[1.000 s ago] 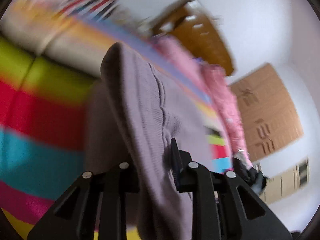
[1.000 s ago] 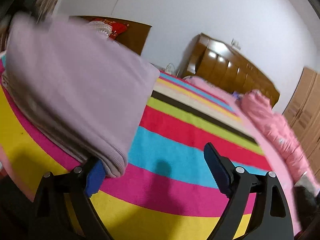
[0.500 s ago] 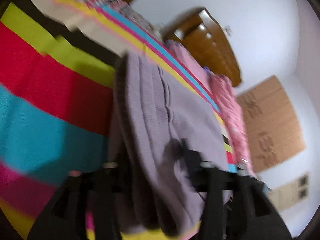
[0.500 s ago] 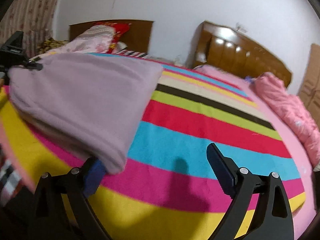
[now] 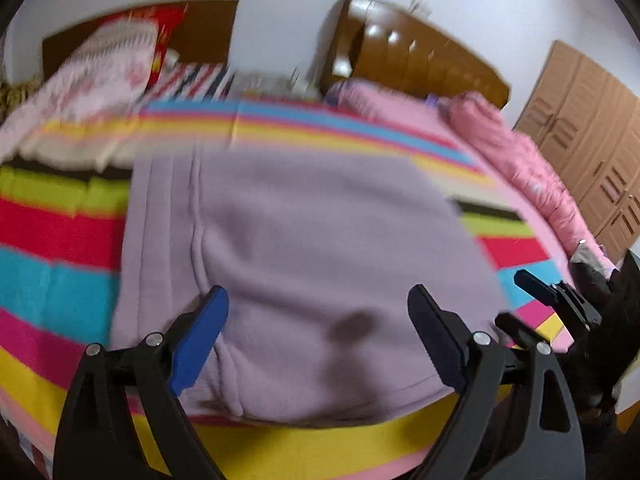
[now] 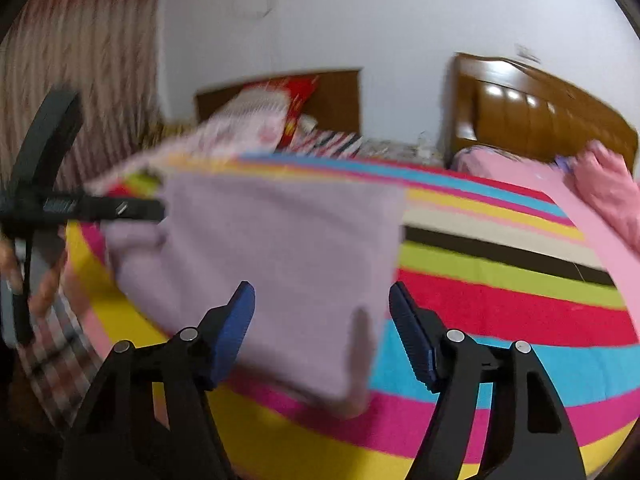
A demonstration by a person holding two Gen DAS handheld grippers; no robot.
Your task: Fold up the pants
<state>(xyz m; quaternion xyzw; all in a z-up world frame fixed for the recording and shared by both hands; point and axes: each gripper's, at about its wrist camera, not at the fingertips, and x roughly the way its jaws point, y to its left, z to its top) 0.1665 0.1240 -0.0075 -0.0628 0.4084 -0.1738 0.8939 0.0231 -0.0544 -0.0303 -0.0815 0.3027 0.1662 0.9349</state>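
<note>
The lilac pants [image 5: 312, 256] lie folded into a rough rectangle on the striped bed cover [image 5: 56, 236]. My left gripper [image 5: 320, 332] is open and empty, hovering over the near edge of the pants. My right gripper [image 6: 322, 328] is open and empty, above the near right corner of the pants [image 6: 280, 264]. The right gripper also shows in the left wrist view [image 5: 556, 300] at the right edge. The left gripper also shows in the right wrist view [image 6: 100, 210] at the far left of the pants.
A pink quilt [image 5: 520, 160] lies along the right side of the bed. A wooden headboard [image 5: 420, 60] and pillows [image 5: 104, 68] are at the far end. A wooden wardrobe [image 5: 592, 140] stands at the right. A hand and plaid sleeve [image 6: 44, 320] are at the left.
My left gripper has let go of the pants and opened; the pants dropped flat onto the bed. My right gripper moved over the pants' near right corner, still open.
</note>
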